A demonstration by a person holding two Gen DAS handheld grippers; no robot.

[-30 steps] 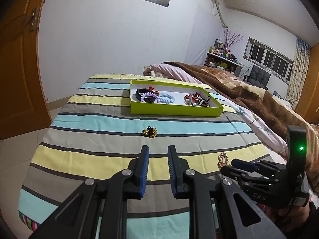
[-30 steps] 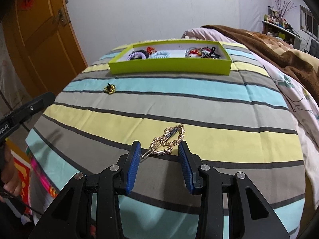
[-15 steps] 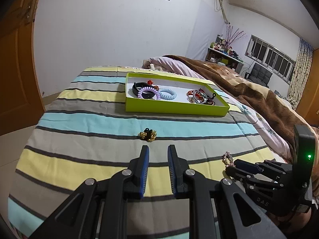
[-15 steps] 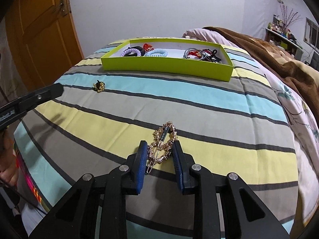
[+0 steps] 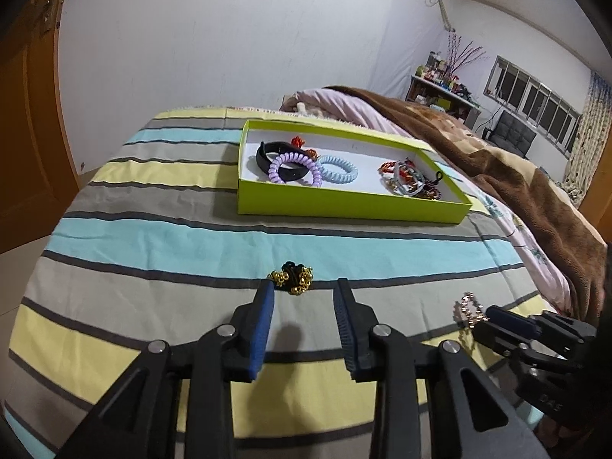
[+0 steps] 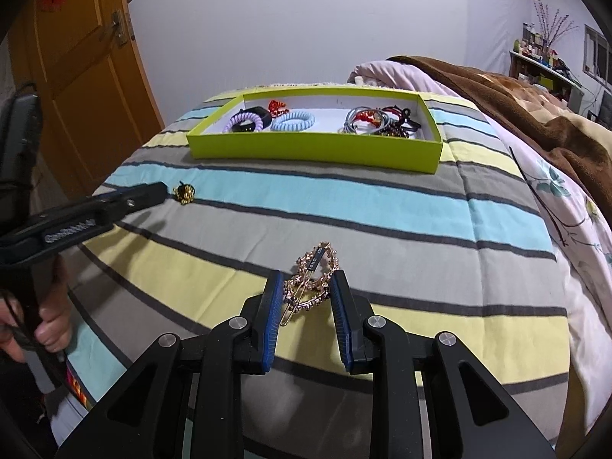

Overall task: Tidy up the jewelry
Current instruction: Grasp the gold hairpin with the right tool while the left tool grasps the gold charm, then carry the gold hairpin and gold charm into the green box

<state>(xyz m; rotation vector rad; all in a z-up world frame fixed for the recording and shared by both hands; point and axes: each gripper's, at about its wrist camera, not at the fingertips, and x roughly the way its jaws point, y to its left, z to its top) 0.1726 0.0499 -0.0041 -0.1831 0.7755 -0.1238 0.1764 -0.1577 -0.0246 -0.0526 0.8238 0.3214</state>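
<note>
A lime-green box (image 5: 344,206) (image 6: 313,151) lies on the striped bed cover and holds hair ties and bracelets. A gold-beaded black hair tie (image 5: 292,277) (image 6: 184,193) lies on the cover. My left gripper (image 5: 304,290) is open, its tips just short of that hair tie on either side. A gold rhinestone hair clip (image 6: 311,279) (image 5: 468,308) sits tilted between the pads of my right gripper (image 6: 308,283), which is shut on it.
A brown blanket (image 5: 516,176) and pink floral quilt (image 6: 566,222) cover the bed's right side. An orange door (image 6: 76,76) stands at the left. The bed's edge drops off at the near left. A shelf and window are at the far right.
My left gripper has moved forward to the gold-beaded hair tie and opened. My right gripper closed on the hair clip, which now stands tilted between the pads.
</note>
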